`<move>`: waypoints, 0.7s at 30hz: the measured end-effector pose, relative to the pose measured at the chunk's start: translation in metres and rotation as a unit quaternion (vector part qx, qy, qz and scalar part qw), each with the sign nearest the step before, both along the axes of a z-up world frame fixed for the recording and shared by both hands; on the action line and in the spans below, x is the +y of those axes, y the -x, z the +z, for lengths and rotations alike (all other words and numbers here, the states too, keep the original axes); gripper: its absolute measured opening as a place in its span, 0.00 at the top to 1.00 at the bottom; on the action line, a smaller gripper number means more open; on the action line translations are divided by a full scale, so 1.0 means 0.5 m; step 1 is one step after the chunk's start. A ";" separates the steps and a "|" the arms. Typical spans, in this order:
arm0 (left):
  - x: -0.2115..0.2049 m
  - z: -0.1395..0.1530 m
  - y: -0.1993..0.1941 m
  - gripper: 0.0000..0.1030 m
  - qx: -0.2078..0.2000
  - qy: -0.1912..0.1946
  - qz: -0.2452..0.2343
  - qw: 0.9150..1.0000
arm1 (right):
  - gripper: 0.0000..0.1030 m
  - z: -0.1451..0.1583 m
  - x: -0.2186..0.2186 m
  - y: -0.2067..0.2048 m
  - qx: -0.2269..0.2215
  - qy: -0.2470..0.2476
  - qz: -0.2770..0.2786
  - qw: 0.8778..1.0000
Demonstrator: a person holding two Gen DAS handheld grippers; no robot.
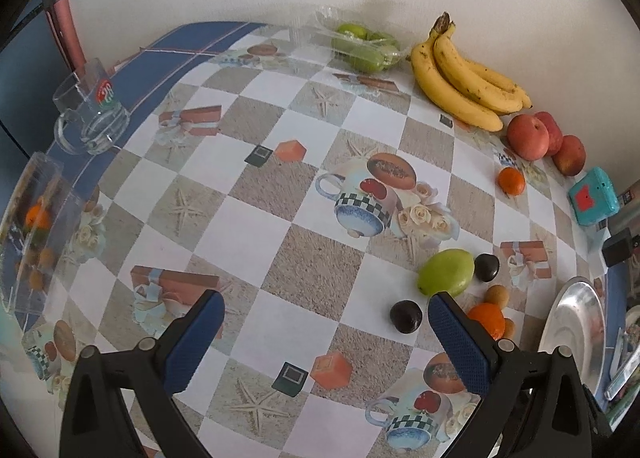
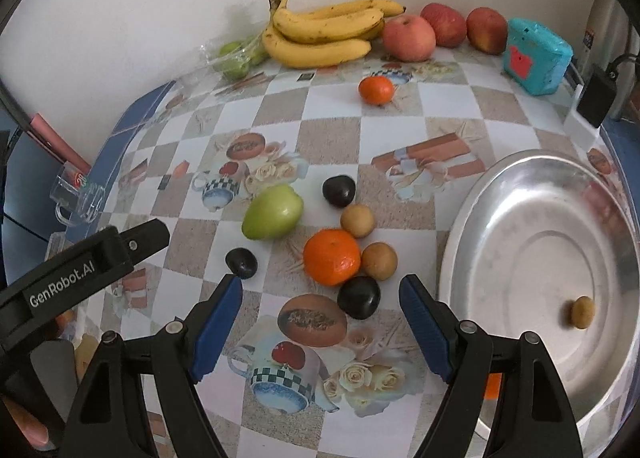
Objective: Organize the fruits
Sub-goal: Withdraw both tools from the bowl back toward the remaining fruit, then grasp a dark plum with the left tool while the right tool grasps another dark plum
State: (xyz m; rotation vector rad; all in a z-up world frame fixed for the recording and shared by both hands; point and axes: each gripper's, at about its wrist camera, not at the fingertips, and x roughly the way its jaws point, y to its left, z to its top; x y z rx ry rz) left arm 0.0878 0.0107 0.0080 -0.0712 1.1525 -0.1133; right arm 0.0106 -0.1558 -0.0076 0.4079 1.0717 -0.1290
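My right tongs [image 2: 321,318] hung spread wide over the patterned tablecloth [image 2: 328,138], nothing between the blue pads [image 2: 218,322]. My left tongs [image 1: 325,332] were spread just as wide and empty too; in the right view their black body reached in from the left edge.

Nearest my right tongs lay a dark plum [image 2: 359,297], just past the tips. Touching it on the far side sat an orange mandarin [image 2: 331,257], with a small brown round fruit [image 2: 379,261] against the mandarin's right side. A second brown fruit [image 2: 357,221] sat just beyond those. To the left lay another dark plum [image 2: 241,263], apart from the cluster, and beyond it a green pear-like fruit [image 2: 272,212]. A third dark plum [image 2: 339,190] lay to the right of the green fruit.

On the right stood a steel bowl [image 2: 500,194], holding one small brown fruit [image 2: 582,312] near its right side.

Farther off, alone, sat a second mandarin [image 2: 376,90]. Along the far wall ran a clear bag of green fruit [image 2: 236,54], a bunch of bananas [image 2: 320,34], three red apples [image 2: 408,38] and a turquoise box [image 2: 534,56].

In the left view, a glass mug [image 1: 90,114] stood at the far left on the blue edge of the table, with a clear container [image 1: 32,226] nearer on the left.
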 end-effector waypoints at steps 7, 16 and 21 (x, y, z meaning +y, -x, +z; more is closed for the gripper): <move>-0.012 -0.021 -0.014 0.00 0.020 0.008 -0.014 1.000 | 0.29 -0.017 -0.008 -0.002 0.012 0.005 -0.013 1.000; -0.052 -0.050 -0.018 0.15 0.039 0.020 -0.049 0.998 | 0.43 -0.052 -0.013 -0.008 0.048 0.014 -0.014 0.999; -0.079 -0.060 -0.013 0.23 0.045 0.021 -0.080 0.996 | 0.43 -0.068 -0.011 -0.009 0.065 0.014 -0.009 0.998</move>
